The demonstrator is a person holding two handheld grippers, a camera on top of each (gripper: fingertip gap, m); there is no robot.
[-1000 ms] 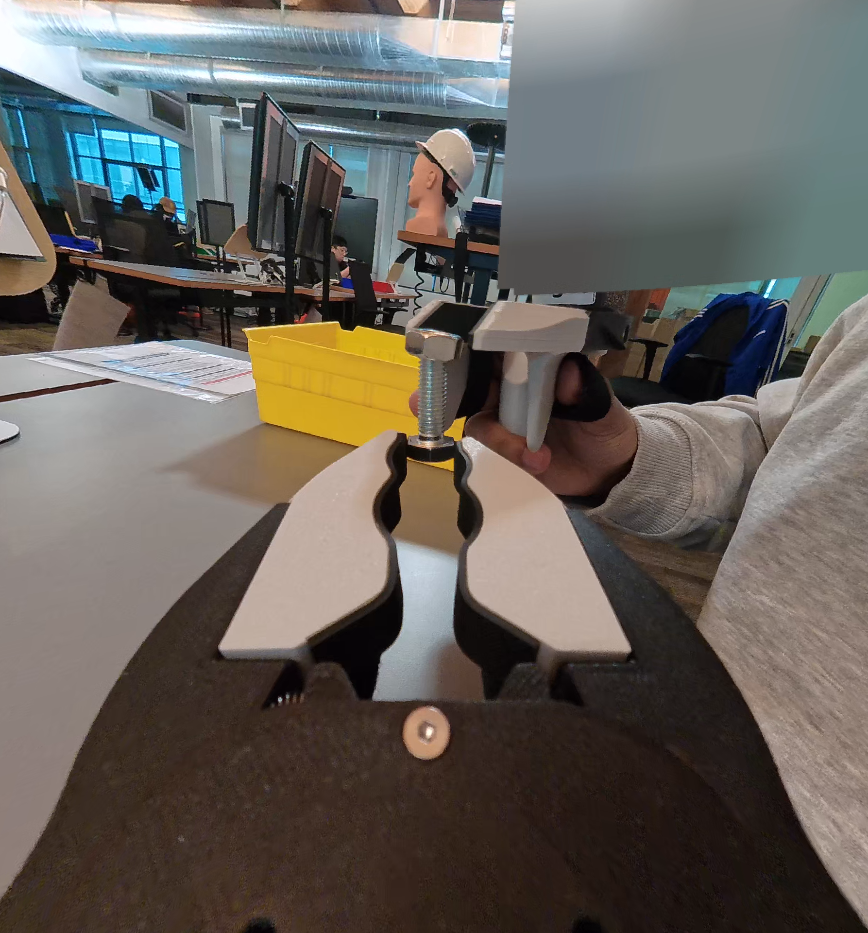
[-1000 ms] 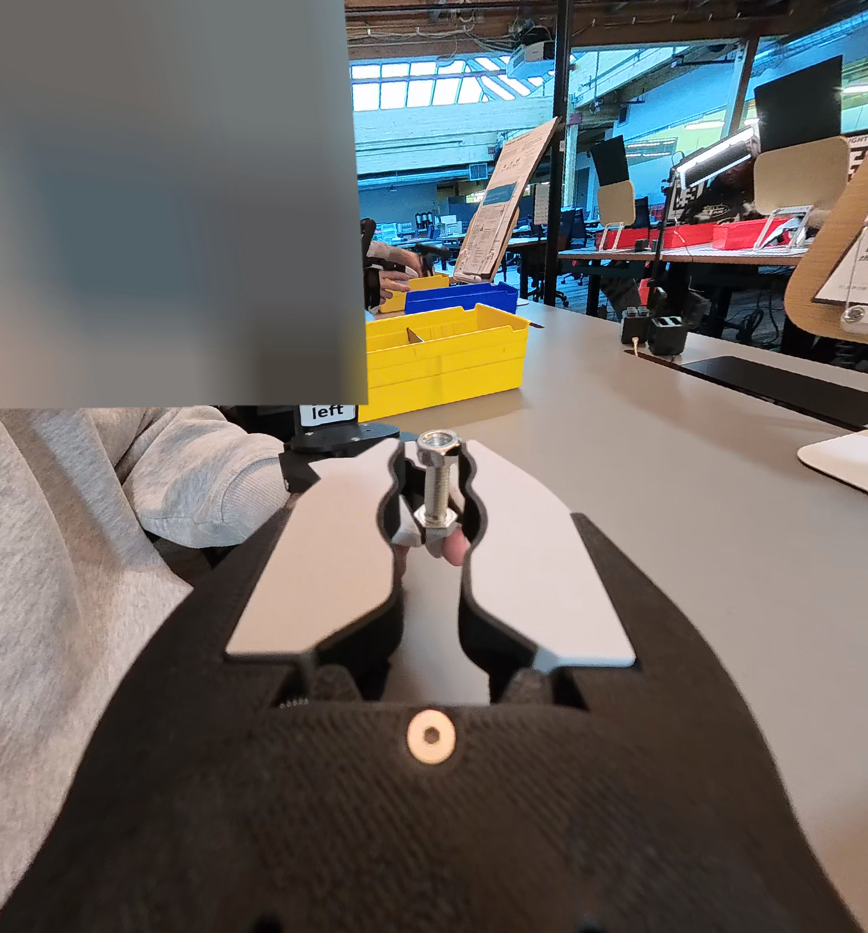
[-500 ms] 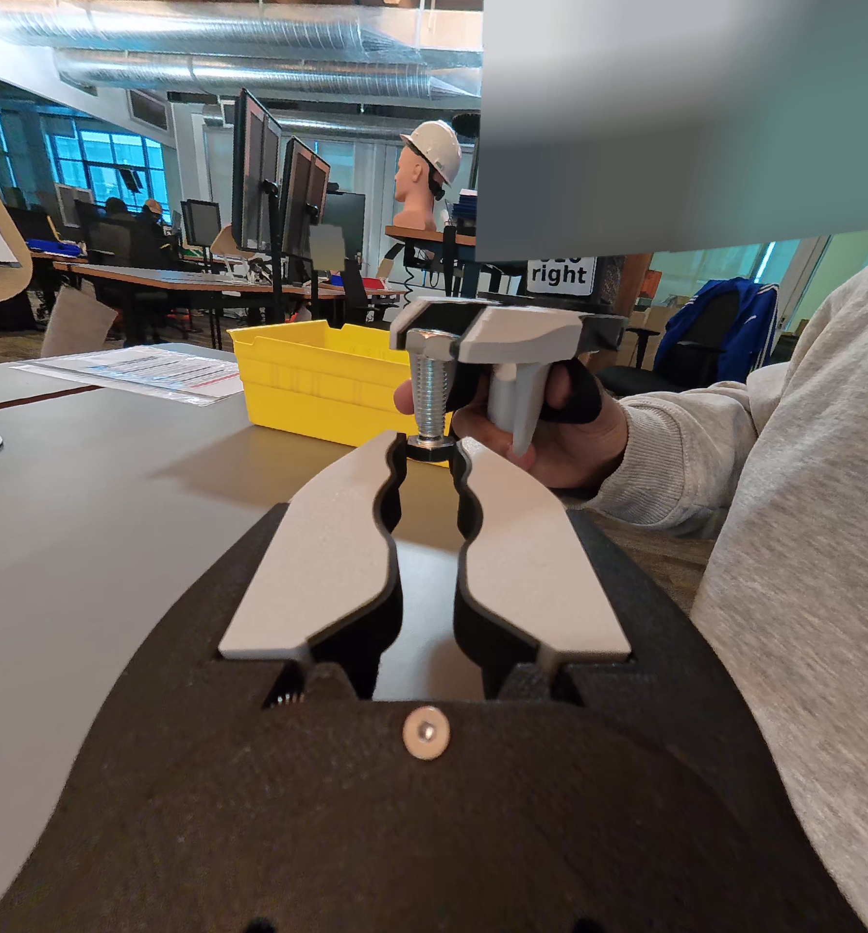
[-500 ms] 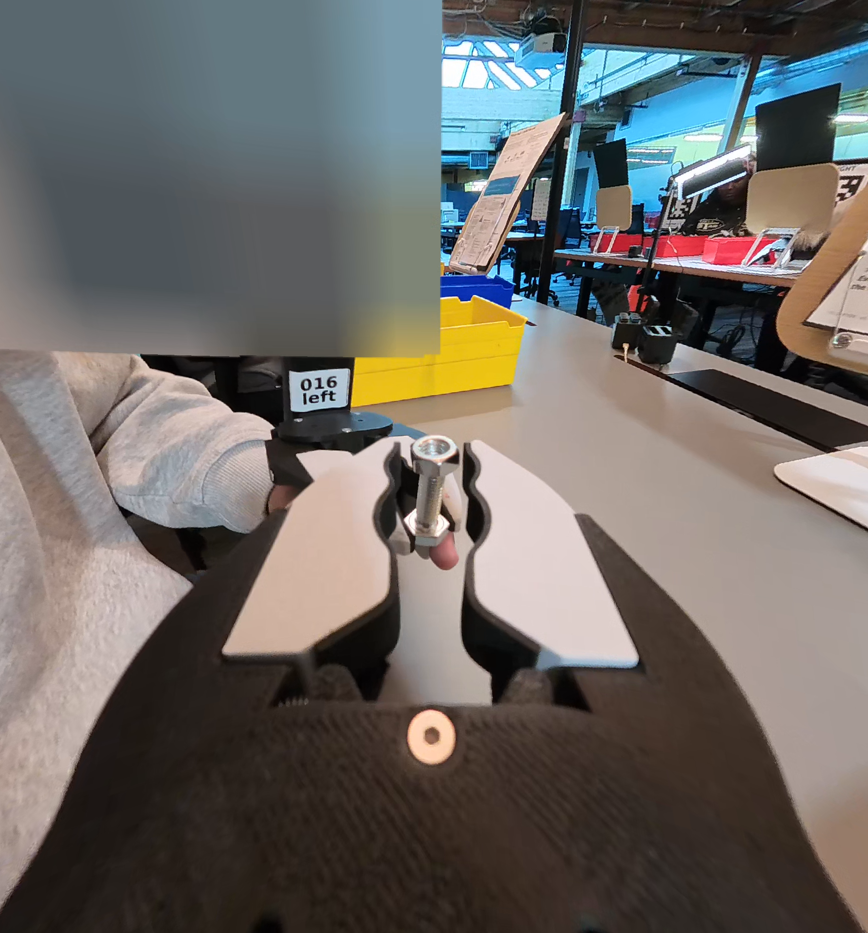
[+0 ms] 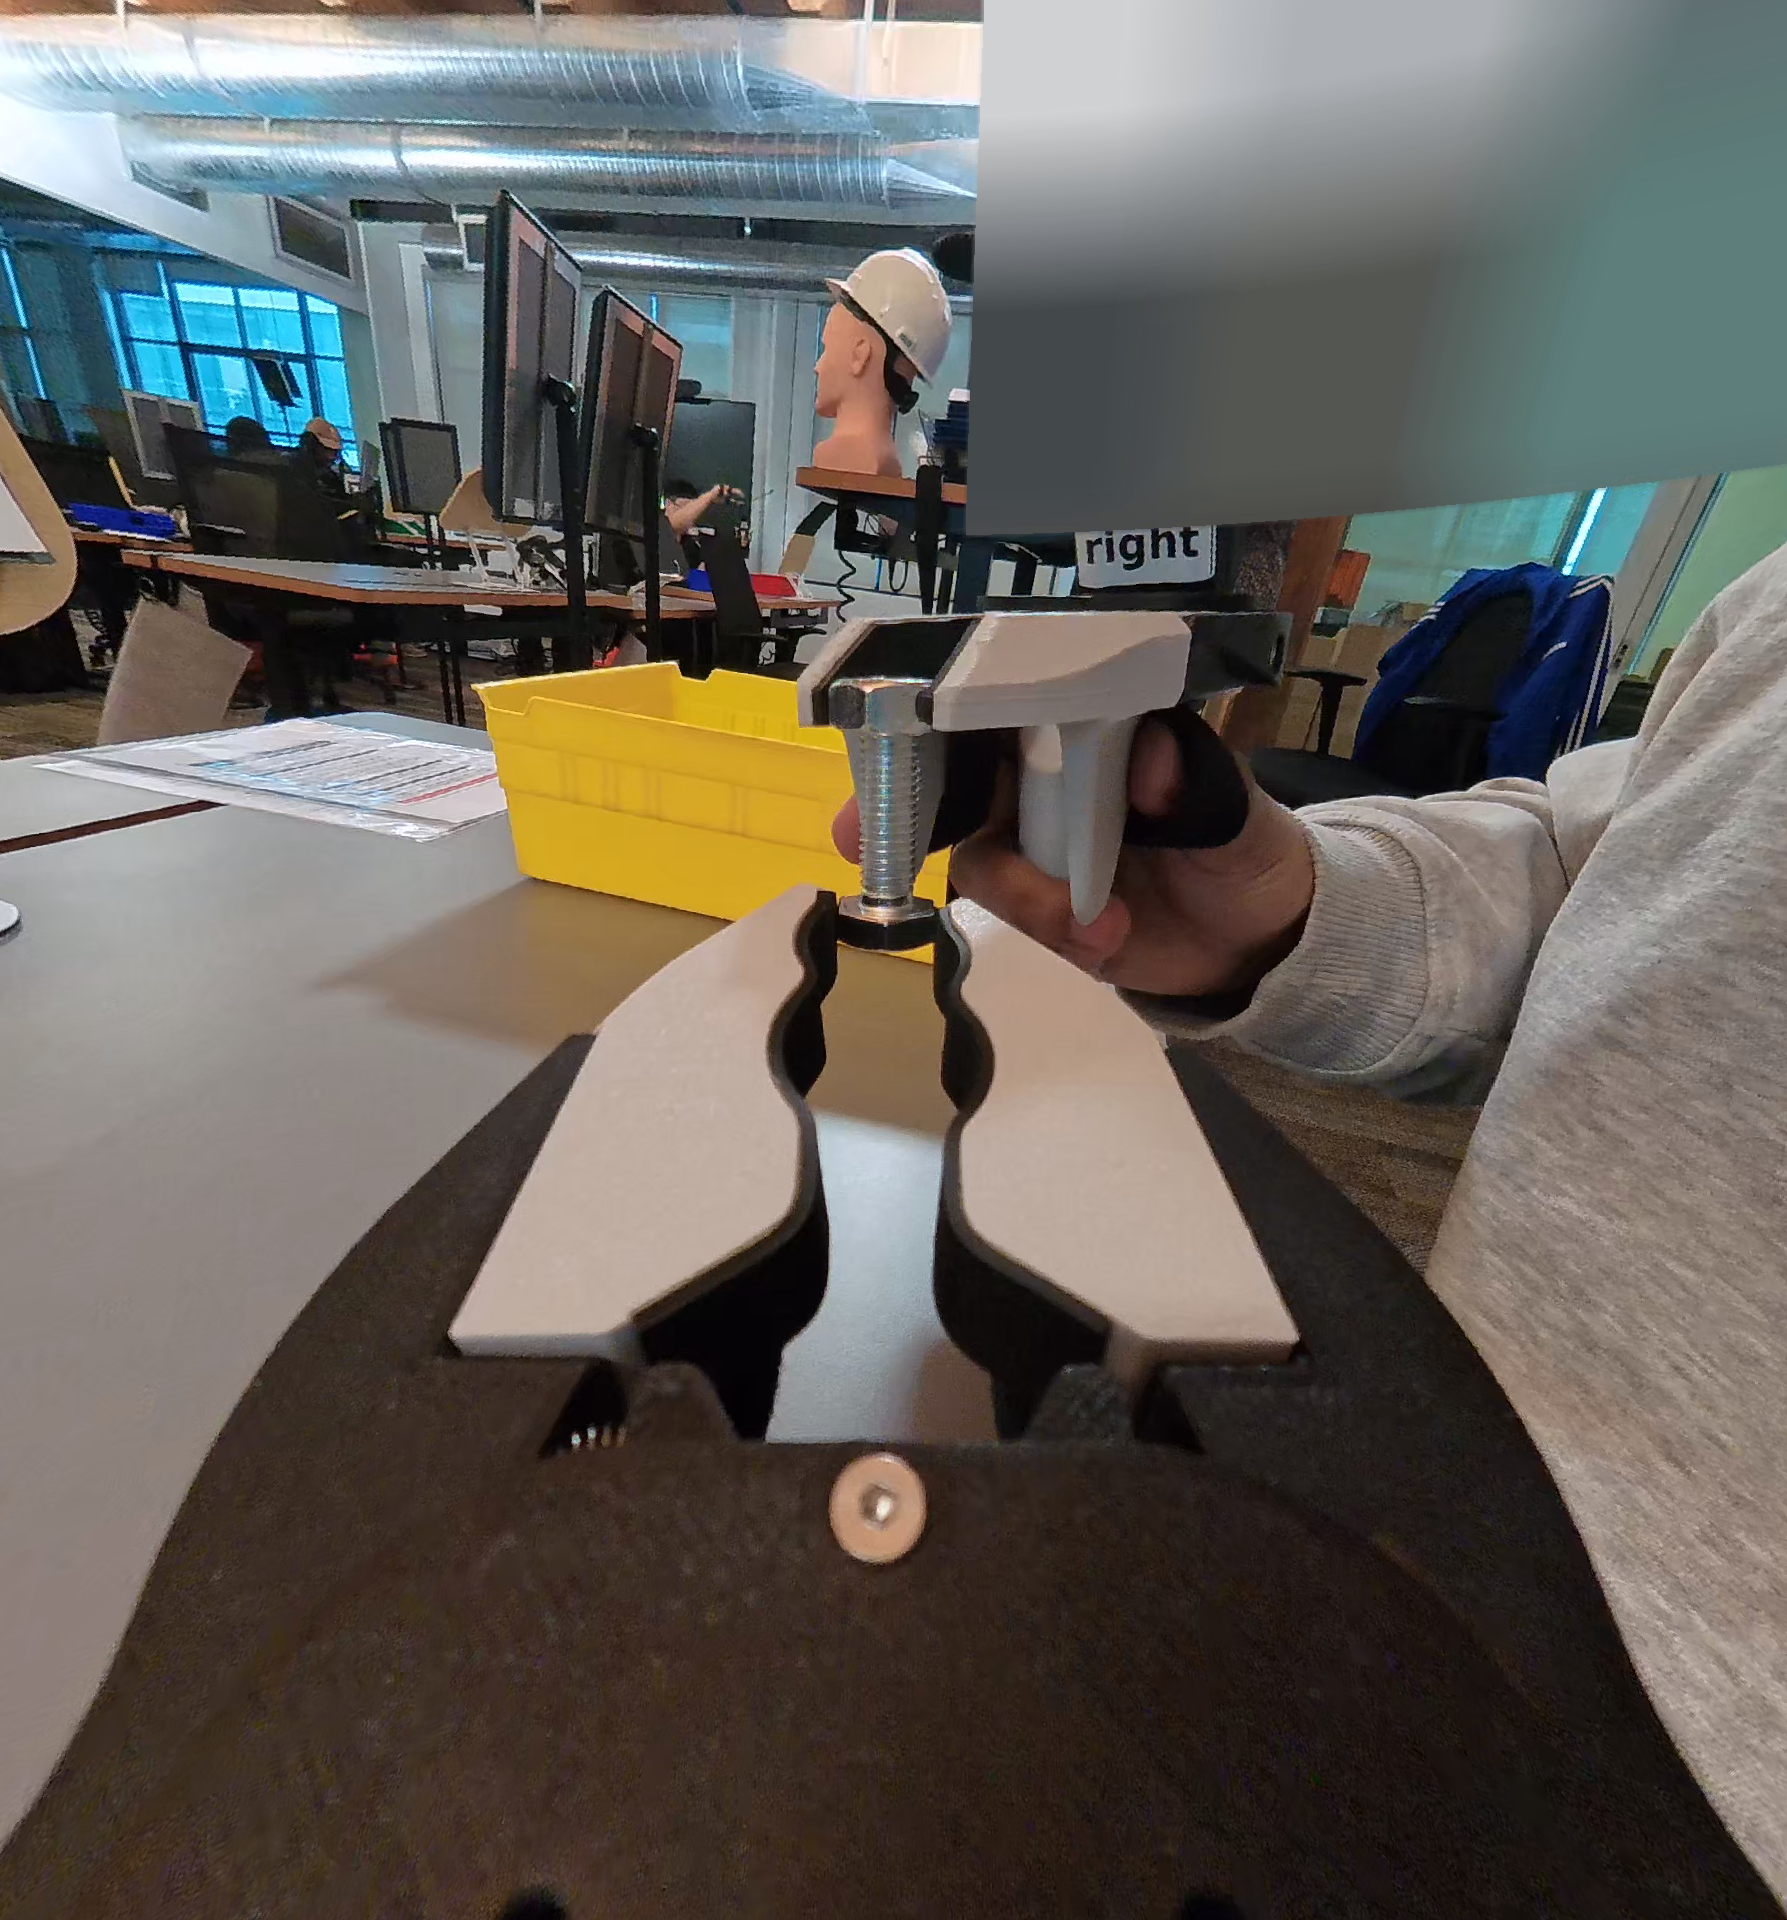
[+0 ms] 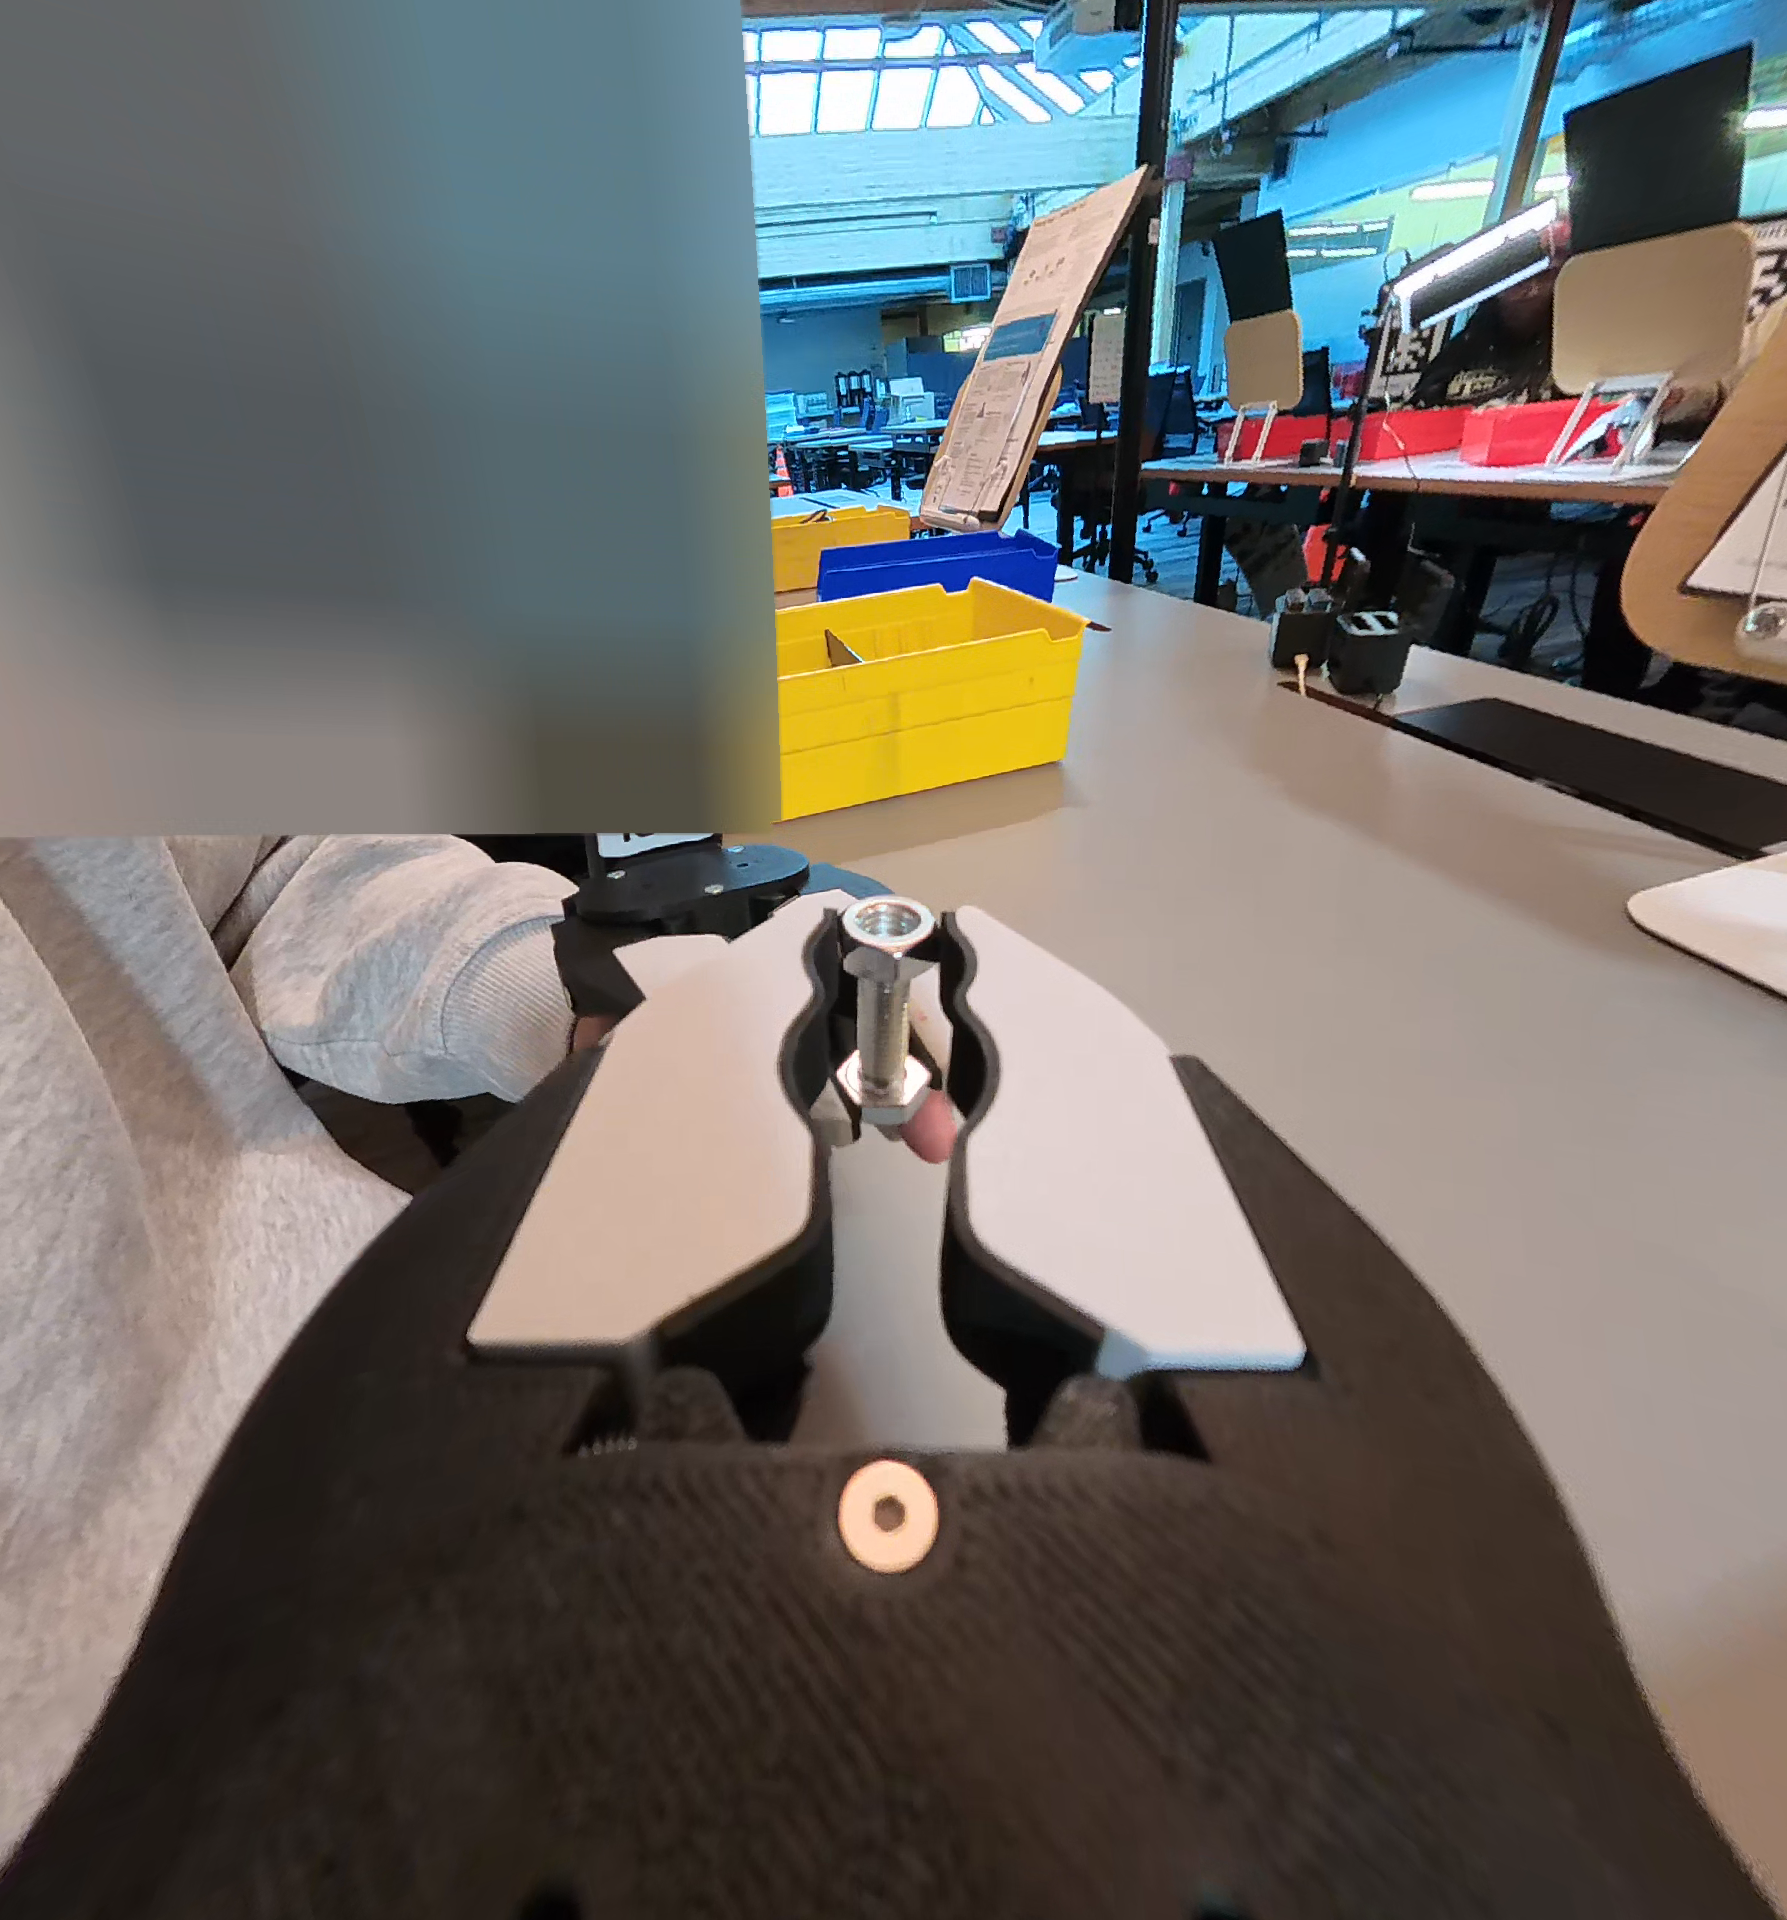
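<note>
Where the two tools meet above the table (image 5: 193,1039), the left hand-held gripper (image 5: 884,935) is closed on a dark nut (image 5: 881,928), pinched flat between the very tips of its fingers. The right hand-held gripper (image 6: 889,938) is closed as well, clamping the hex head of a silver bolt (image 5: 887,810) at its own tips.

The bolt's long axis stands upright, head on top and threaded shank hanging straight down, at a right angle to the fingers of both tools, which lie roughly level. The nut sits directly beneath the head, and the lower end of the shank enters it. How far the thread has gone in cannot be told. The right tool is therefore the upper one and the left the lower, with the length of the shank between their tips.

In the left wrist view the right tool reaches in from the right, gripped by a hand (image 5: 1180,883) in a grey sleeve (image 5: 1440,935). Both nut and bolt are held clear of the table. A yellow bin (image 5: 660,790) stands on the table just behind them, apart from both tools.
</note>
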